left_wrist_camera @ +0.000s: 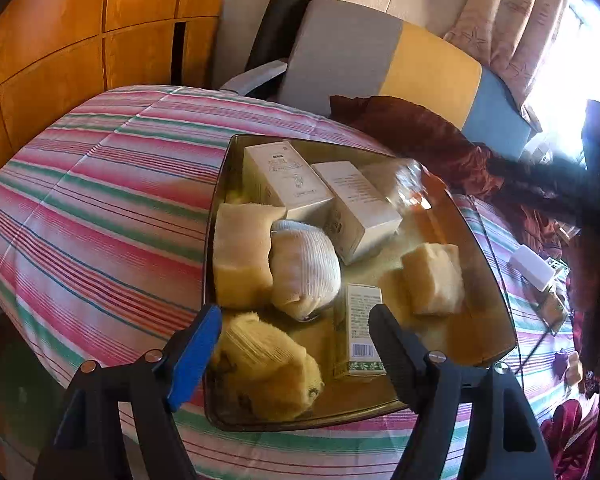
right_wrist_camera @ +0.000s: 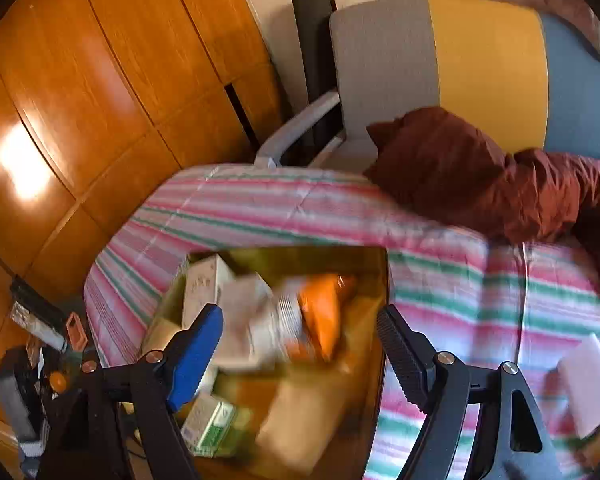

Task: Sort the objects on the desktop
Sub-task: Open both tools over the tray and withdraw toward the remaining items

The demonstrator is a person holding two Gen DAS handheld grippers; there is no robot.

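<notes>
A shallow amber glass tray lies on a striped quilt. In it are two white boxes, a small green-and-white box, several folded cream towels, a white ribbed cloth roll and a clear packet. My left gripper is open above the tray's near edge, over a yellow towel roll. My right gripper is open over the same tray; a blurred orange-and-white packet is between and beyond its fingers, not gripped.
A dark red quilted cloth lies at the far side of the bed. A grey, yellow and blue chair stands behind. A white block and small items lie to the right. A wooden wardrobe is at left.
</notes>
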